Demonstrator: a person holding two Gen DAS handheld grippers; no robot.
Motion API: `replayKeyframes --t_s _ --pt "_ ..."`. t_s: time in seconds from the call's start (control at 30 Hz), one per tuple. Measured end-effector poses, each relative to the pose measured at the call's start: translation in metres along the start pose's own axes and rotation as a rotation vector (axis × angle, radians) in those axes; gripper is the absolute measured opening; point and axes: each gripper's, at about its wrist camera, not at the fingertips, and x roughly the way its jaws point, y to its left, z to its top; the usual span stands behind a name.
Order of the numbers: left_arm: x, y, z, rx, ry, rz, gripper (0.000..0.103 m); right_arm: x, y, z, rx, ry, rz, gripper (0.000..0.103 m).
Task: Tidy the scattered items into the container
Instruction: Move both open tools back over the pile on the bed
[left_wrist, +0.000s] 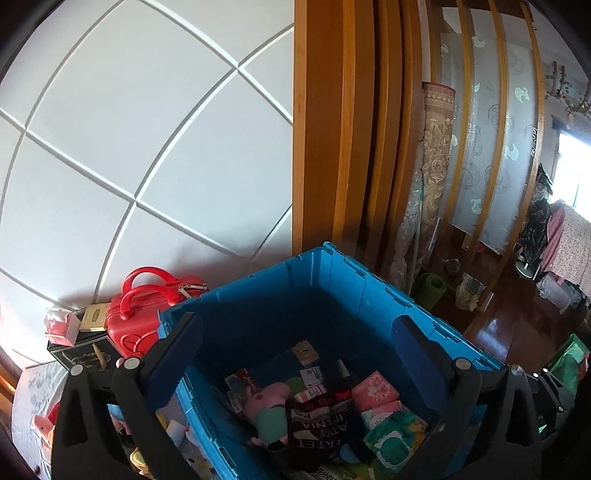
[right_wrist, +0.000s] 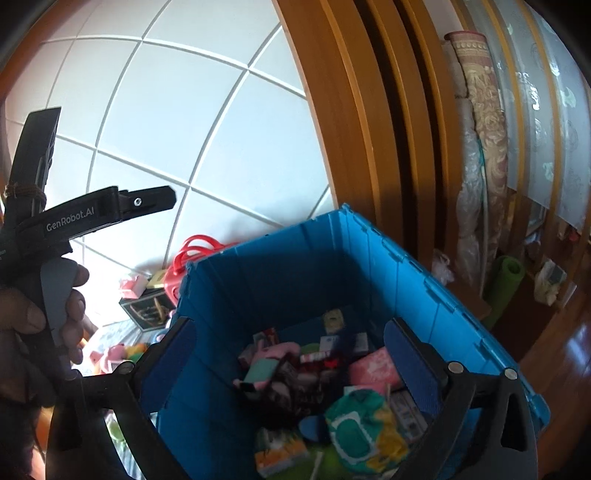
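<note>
A blue plastic crate stands by the wall; it also shows in the right wrist view. Inside lie a pink pig plush, a black printed cloth, pink packets and a green-white pack. My left gripper is open and empty above the crate's left wall. My right gripper is open and empty over the crate's inside. The left gripper's body and the hand holding it show at left in the right wrist view.
A red case, a black box and small boxes sit left of the crate against the white panelled wall. Plush toys lie on the surface at lower left. Wooden door frame, rolled mats and a green roll stand at right.
</note>
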Motion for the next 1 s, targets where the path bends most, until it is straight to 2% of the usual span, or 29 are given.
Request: replayKeyframes --t_s 0.23,0.4,0.8,1.0 --pt "-0.038 0.033 -0.02 -0.048 -0.016 0.064 0.103 -0.009 0.023 -0.008 -0.019 0.023 0.049 0.103" --pt "-0.068 0.053 -0.041 -0.073 -0.005 0.121 0.103 -0.014 0.059 -0.016 -0.058 0.043 0.039 0.103" --pt "-0.141 0.136 -0.11 -0.199 0.028 0.261 0.103 -0.023 0.142 -0.036 -0.119 0.107 0.124 0.103" --pt "-0.178 0.169 -0.142 -0.236 0.043 0.337 0.103 -0.025 0.189 -0.054 -0.171 0.134 0.138 0.103"
